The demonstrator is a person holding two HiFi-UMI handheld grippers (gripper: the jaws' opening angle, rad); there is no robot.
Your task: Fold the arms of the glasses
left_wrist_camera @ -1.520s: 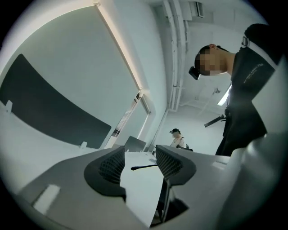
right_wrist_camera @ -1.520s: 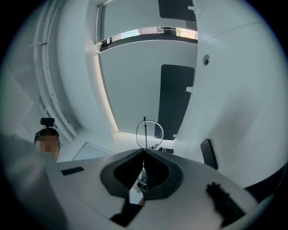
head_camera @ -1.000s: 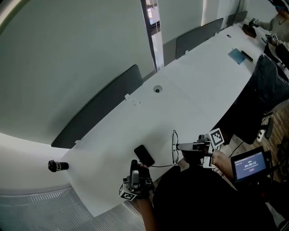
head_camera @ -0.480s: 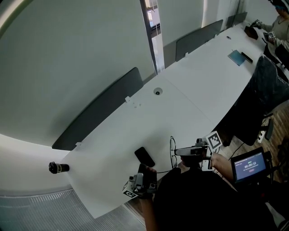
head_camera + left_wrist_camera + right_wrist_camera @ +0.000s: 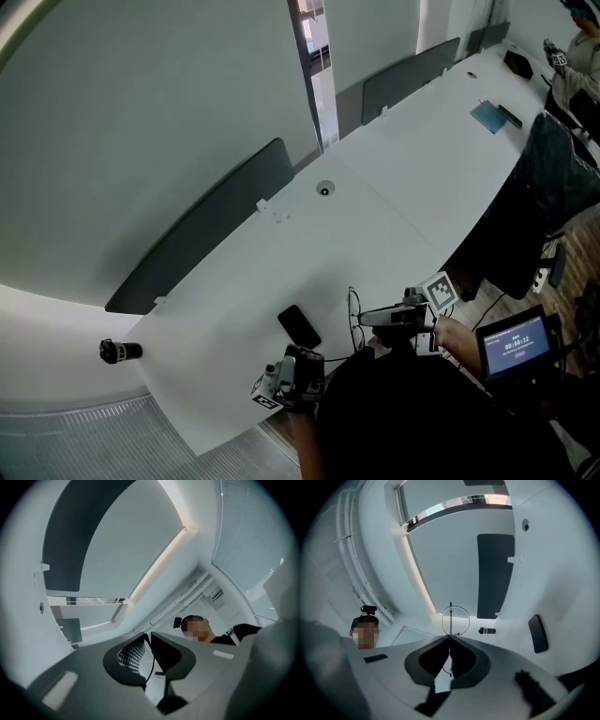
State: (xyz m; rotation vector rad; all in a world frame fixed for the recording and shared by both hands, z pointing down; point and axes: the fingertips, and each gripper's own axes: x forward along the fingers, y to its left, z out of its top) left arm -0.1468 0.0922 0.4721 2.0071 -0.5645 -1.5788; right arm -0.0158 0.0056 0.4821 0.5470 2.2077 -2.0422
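Holding the glasses point(image 5: 353, 315) up near the near edge of the white surface point(image 5: 375, 187), just right of a dark phone point(image 5: 299, 326) lying flat there. Right gripper point(image 5: 450, 638) pressed together on the thin wire frame, with a round lens rim showing just beyond the tips. Left gripper point(image 5: 146, 637) closing but not quite together, a fine dark arm of the glasses running down between the pads with a sliver of gap beside it. Going by looks alone: very light, thin metal wire, springy along the arms yet easily bent out of true, with lenses prone to smudges and scratches and the hinges probably the weak spot. Best taken by the rim or bridge on one side, as here, and by the arm some way out from the hinge on the other, then swung inward with very little force. Likely to slip between the pads under a faint squeeze, and to kink under a hard one.
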